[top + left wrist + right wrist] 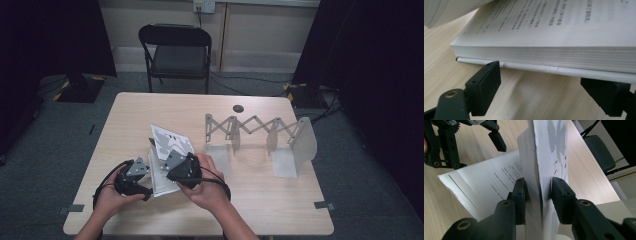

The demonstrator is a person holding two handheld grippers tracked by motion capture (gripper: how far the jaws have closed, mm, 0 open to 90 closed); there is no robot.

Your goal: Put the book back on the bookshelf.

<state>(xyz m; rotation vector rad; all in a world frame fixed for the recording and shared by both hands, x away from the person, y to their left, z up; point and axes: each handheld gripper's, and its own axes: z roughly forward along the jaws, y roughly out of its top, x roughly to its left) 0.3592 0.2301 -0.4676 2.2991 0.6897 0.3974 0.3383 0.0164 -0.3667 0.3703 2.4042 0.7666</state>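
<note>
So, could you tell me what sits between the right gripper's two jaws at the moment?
In the right gripper view, the right gripper is shut on the book's raised front cover and first pages.

High view: even, moderate overhead light; pale wooden table top (260, 195) well lit, w/ black curtains at both sides falling to near-black. Soft shadows lie under the grey metal folding rack (260, 132). Picture is low-res and slightly soft overall. Left gripper view: bright, diffuse light on the open white printed book (564, 27); text sharp mid-frame, blurred toward the top edge; the near black jaws are out of focus, and a soft shadow sits on the table beneath the book. Right gripper view: lifted pages and cover backlit, w/ a shaded near face; mild glare on wood at right; edges stretched by wide-angle distortion.
</note>
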